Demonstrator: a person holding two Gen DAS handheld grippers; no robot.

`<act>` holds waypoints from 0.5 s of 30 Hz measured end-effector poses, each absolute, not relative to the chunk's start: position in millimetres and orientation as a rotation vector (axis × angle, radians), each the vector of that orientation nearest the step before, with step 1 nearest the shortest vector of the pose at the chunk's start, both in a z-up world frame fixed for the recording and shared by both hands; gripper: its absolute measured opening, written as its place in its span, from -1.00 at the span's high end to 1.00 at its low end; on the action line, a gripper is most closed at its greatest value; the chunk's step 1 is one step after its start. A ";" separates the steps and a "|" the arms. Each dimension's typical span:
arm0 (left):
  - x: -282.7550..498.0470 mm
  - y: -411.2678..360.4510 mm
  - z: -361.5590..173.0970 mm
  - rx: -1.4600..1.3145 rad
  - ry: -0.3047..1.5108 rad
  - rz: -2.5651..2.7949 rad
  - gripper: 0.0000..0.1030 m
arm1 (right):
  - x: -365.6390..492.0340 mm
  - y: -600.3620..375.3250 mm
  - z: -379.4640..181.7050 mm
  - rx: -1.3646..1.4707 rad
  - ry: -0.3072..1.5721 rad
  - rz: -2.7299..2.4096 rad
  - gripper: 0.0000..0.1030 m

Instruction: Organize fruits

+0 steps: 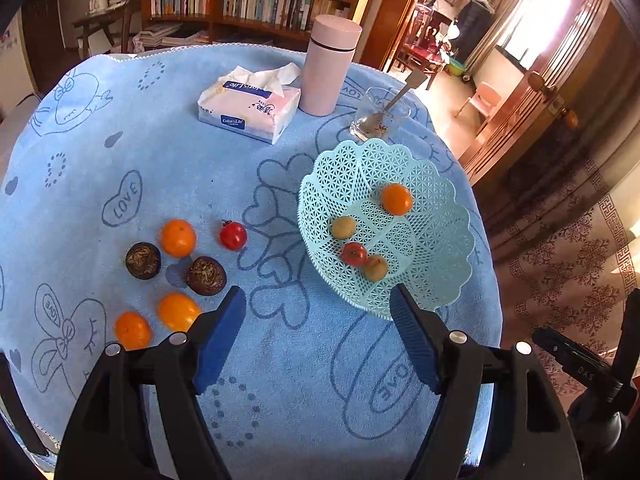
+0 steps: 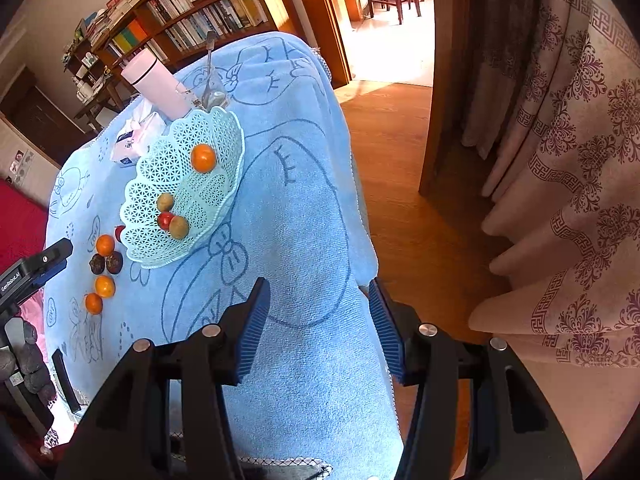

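Reading "Color&Life": tissue pack [image 1: 250, 106] label

Blue cloth [image 1: 168, 168] – darker heart doodles; mint lattice basket [image 1: 436, 184]; pink flask [image 1: 329, 65]; 3 orange fruits [image 1: 178, 237] outside.

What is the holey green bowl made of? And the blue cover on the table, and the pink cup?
The basket looks like moulded plastic: pale mint, a regular lattice of holes, a scalloped rim. The cloth seems to be soft terry towelling: fuzzy nap, printed outlines, folds at the edges. The pink tumbler has a smooth matte skin, perhaps coated metal or plastic; the look doesn't settle which.
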State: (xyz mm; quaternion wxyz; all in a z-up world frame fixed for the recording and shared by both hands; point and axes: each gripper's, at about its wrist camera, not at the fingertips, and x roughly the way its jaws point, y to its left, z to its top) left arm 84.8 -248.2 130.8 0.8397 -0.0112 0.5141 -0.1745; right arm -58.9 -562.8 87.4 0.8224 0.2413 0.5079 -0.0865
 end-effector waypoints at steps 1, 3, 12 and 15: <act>83.9 -242.6 130.5 -0.028 1.089 -0.359 -0.49 | -58.1 -560.8 87.9 0.514 1.076 -0.186 -0.18; 82.3 -231.1 129.3 -0.036 1.096 -0.341 -0.50 | -56.5 -556.5 88.5 0.516 1.075 -0.186 -0.18; 80.2 -177.7 127.2 -0.058 1.110 -0.287 -0.50 | -48.9 -530.6 90.3 0.526 1.076 -0.190 -0.19; 81.3 -162.1 128.0 -0.057 1.114 -0.276 -0.50 | -44.2 -516.2 93.0 0.525 1.072 -0.184 -0.19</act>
